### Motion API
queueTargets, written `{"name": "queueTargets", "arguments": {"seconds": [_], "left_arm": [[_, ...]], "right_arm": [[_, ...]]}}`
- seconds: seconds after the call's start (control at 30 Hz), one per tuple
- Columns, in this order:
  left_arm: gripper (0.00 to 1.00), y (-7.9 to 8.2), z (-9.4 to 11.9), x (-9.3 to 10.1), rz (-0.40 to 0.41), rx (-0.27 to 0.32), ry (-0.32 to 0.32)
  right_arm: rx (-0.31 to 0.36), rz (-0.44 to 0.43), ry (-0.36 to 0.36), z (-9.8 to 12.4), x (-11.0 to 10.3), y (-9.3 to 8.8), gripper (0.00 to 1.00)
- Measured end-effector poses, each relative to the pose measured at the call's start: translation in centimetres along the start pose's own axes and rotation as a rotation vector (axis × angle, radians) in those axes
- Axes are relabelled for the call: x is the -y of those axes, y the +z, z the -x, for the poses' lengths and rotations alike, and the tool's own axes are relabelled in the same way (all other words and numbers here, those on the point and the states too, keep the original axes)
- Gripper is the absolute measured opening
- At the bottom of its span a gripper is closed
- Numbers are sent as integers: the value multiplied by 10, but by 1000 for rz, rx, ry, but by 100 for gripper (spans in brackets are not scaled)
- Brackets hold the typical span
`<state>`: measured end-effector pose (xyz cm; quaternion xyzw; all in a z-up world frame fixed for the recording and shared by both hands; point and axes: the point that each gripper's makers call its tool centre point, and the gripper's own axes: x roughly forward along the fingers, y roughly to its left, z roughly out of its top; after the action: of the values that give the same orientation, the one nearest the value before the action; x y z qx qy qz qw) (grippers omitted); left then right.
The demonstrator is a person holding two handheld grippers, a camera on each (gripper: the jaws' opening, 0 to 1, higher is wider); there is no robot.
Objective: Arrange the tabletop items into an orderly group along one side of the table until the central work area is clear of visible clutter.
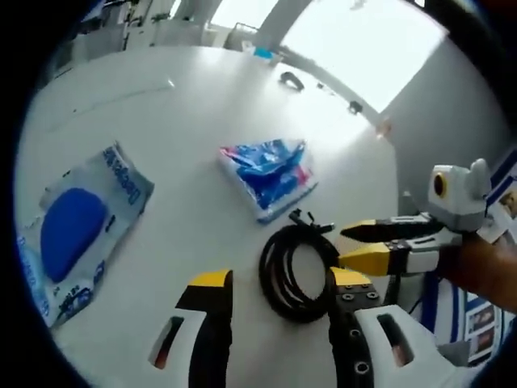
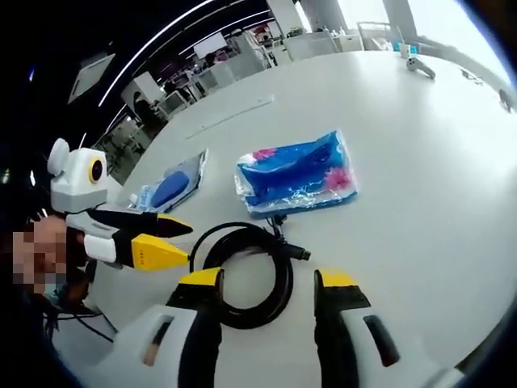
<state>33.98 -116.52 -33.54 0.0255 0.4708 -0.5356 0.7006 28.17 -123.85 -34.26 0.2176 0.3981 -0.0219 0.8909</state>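
On the white table (image 1: 202, 145), the coiled black cable (image 1: 292, 271) is taken as landmark. In the left gripper view, a wipes pack with a blue lid (image 1: 77, 230) lies well left of it, a blue tissue packet (image 1: 268, 176) just beyond it. The left gripper (image 1: 271, 283) is held wide open around the coil, nothing gripped. The right gripper (image 1: 349, 245) is seen right of the cable, tips apart and empty; in its own view its jaws (image 2: 266, 283) straddle the coil

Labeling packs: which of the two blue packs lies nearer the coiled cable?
The crinkled blue pack with pink print, just beyond the black cable coil. The other, the wipes pack with the blue oval lid, lies well off to the side.
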Motion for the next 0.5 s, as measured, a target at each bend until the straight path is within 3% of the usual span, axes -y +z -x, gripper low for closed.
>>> {"name": "queueTargets", "arguments": {"seconds": [0.5], "left_arm": [[56, 9, 18, -6, -38, 46, 11]], "right_arm": [[41, 42, 23, 2, -16, 13, 51]]}}
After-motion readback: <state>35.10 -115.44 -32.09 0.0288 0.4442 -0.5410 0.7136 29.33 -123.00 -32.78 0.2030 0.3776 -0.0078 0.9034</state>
